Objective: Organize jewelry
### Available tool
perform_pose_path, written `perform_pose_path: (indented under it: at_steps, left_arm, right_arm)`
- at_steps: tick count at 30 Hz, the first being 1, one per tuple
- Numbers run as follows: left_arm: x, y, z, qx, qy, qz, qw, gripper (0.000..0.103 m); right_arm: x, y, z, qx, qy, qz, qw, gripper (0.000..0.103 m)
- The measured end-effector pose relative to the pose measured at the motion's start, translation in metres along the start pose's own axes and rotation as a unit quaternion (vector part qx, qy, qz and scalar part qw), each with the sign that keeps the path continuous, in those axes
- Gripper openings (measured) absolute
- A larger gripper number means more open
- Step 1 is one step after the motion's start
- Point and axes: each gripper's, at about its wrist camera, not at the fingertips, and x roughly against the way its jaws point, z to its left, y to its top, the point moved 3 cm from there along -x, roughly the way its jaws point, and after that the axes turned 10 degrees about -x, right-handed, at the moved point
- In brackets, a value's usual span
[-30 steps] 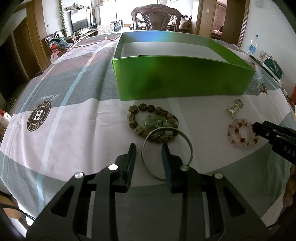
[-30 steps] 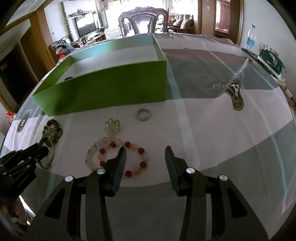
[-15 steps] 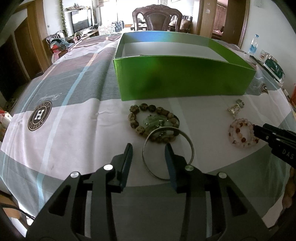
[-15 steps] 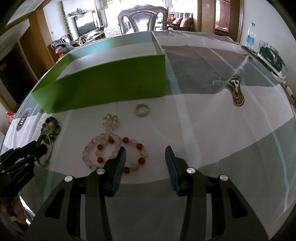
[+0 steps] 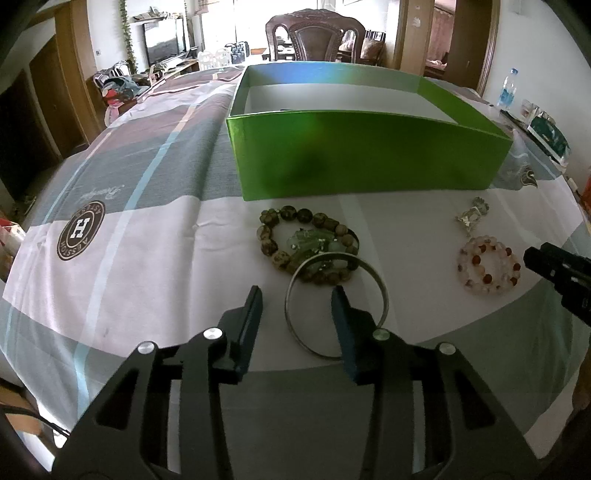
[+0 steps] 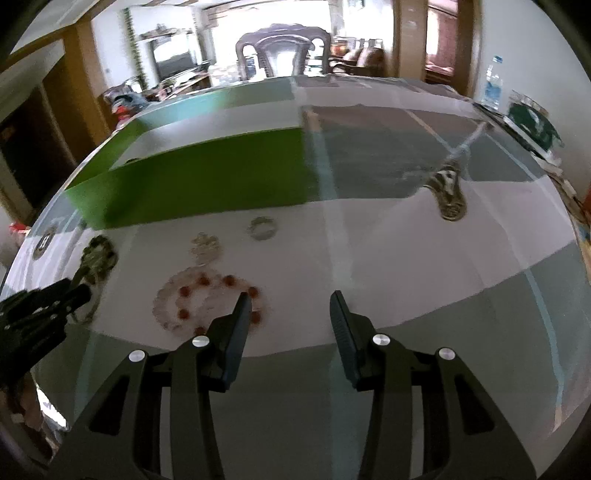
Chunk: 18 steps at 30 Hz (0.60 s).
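A broad table (image 5: 140,206) filled the room's middle, spread with a cloth in grey, white and pale pink blocks, and a carved wooden chair (image 5: 316,35) stood at its far end. On the far half of the cloth sat the green box (image 5: 369,155), open at the top, its white floor showing. Nearer, the left gripper (image 5: 295,302) hovered low over the table with its jaws spread and nothing between them; the right-hand finger stood over the silver bangle (image 5: 382,291), which lay flat and overlapped the near edge of the dark bead bracelet (image 5: 271,245). Pale green stones (image 5: 310,240) rested inside that bracelet's ring. To the right, well apart from these, lay the pink and red bead bracelet (image 5: 487,264), with a small silver ornament (image 5: 471,218) just beyond it toward the box. The right gripper (image 6: 290,301) also had its jaws parted and empty, its left finger over the near right edge of the pink and red beads. In the blurred right wrist view a small ring-shaped piece (image 6: 262,228) lay close to the box wall; it might have been a ring, though I could not be sure. A water bottle (image 5: 506,86) stood far off at the right.
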Motion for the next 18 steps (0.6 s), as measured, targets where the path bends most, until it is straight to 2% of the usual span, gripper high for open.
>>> perform_pose_path:
  at_steps: [6,11,15,16,18]
  left_arm:
    - [0.0,0.001,-0.001,0.001,0.001,0.0,1.0,0.043]
    - [-0.001,0.001,-0.001,0.001,-0.001,0.0,1.0,0.045]
    - [-0.002,0.002,0.001,0.003,-0.001,0.0,1.0,0.045]
    - [-0.002,0.002,0.002,0.003,-0.002,0.0,1.0,0.044]
    - [-0.002,0.003,0.004,0.006,0.0,-0.001,1.0,0.032]
  right_arm:
    - [0.001,0.016,0.032,0.038,0.016,-0.02,0.999,0.044]
    - [-0.027,0.025,0.06,0.064,0.017,0.003,0.998,0.044]
    - [-0.046,0.027,0.064,0.065,0.005,0.024,0.998,0.044]
    - [-0.049,0.025,0.064,0.064,0.005,0.028,0.998,0.042]
    - [-0.049,0.024,0.064,0.066,0.004,0.025,0.997,0.034]
